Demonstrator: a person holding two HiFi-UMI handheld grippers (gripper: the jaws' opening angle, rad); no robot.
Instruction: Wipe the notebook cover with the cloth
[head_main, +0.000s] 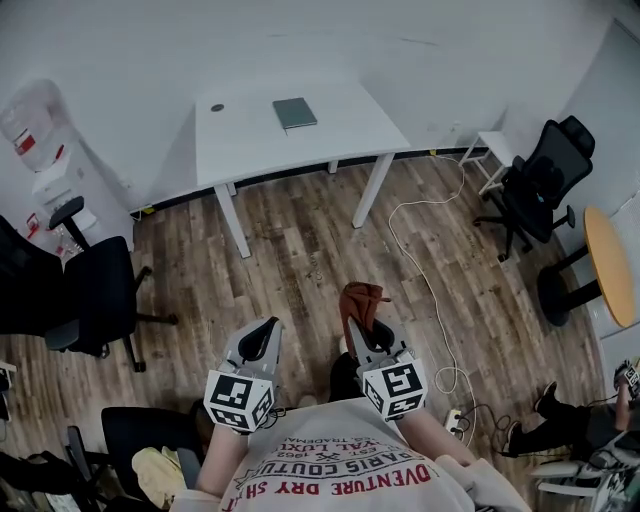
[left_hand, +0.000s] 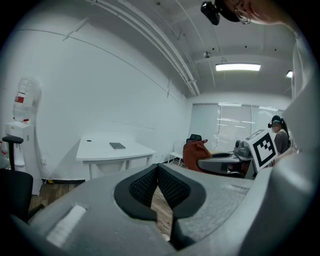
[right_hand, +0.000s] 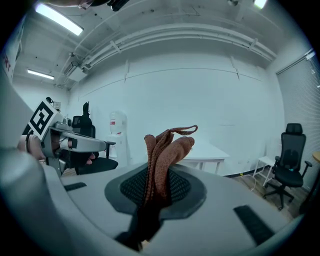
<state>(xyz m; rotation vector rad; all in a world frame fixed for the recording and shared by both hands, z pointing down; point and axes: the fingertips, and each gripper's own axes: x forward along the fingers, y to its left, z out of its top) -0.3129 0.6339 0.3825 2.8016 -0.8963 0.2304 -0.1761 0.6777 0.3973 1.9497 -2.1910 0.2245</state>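
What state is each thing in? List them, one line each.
notebook: closed, lying flat on the white table.
cloth: bunched up, clamped in the right claw.
left claw: shut, nothing between its jaws.
right claw: shut on the cloth.

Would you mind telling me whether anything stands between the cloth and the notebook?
Nothing visible does: only wooden floor separates the right claw, shut on the cloth, from the white table bearing the notebook.
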